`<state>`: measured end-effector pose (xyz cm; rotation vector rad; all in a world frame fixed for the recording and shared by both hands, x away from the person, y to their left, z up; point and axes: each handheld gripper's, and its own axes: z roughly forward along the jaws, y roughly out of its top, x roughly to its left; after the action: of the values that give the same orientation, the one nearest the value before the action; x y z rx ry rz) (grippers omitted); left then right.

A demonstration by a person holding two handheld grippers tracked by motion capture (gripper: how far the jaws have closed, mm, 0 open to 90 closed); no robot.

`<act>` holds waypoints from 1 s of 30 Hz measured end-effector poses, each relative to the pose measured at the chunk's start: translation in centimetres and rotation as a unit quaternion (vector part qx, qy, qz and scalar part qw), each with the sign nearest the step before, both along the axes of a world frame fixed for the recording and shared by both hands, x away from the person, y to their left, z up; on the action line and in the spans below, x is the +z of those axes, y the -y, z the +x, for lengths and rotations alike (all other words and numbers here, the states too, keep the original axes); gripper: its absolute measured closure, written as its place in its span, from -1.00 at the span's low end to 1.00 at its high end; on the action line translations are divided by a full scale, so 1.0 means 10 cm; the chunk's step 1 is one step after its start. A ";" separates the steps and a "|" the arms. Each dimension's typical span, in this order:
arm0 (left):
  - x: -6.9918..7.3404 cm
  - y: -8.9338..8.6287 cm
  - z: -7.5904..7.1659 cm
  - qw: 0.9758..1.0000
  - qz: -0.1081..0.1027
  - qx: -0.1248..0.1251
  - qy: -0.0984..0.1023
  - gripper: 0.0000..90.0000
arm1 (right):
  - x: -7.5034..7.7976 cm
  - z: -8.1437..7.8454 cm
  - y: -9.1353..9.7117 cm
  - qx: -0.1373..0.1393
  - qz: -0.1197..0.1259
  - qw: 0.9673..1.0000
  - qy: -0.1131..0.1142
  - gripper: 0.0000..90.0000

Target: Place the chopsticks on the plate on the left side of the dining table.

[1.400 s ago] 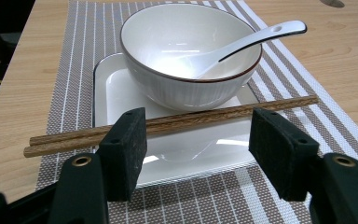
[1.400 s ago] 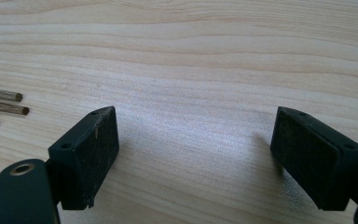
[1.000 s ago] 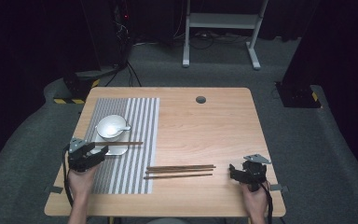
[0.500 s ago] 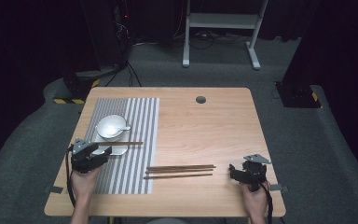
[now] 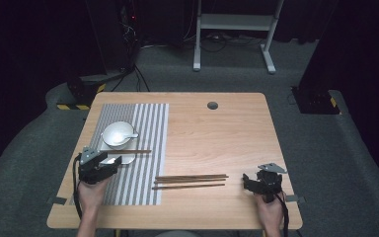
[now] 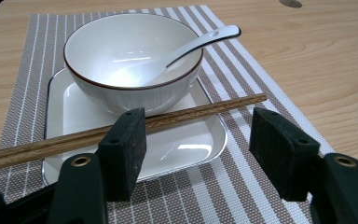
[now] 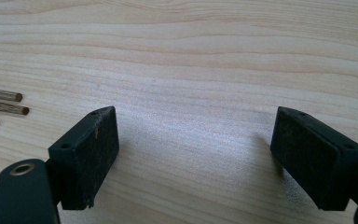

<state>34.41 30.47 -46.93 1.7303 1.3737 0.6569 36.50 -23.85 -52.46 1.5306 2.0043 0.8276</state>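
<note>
left gripper open behind chopstick on plate | right gripper open, empty | risk: a nudge rolls chopstick off rim

On the desk, a placemat covers the left half. A bowl (spoon resting inside) sits on a plate at the mat's middle. One chopstick lies across the plate's near edge; three more chopsticks lie to the right, nearer the front, their left ends just over the mat's edge.
</note>
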 end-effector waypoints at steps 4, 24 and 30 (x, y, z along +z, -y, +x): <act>0.01 0.01 0.00 1.000 -0.018 -0.009 0.001 -0.19 | 0.00 0.00 0.00 0.000 0.000 1.000 0.000 -0.66; 0.03 0.16 -0.03 0.999 -0.012 -0.032 0.003 -0.19 | 0.00 0.00 0.00 0.000 0.000 1.000 0.000 -0.66; 0.04 0.20 -0.04 0.999 -0.010 -0.038 0.004 -0.19 | 0.00 0.00 0.00 0.000 0.000 1.000 0.000 -0.66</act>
<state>33.99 28.47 -46.55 1.7525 1.2987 0.6046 36.50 -23.85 -52.46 1.5305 2.0044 0.8277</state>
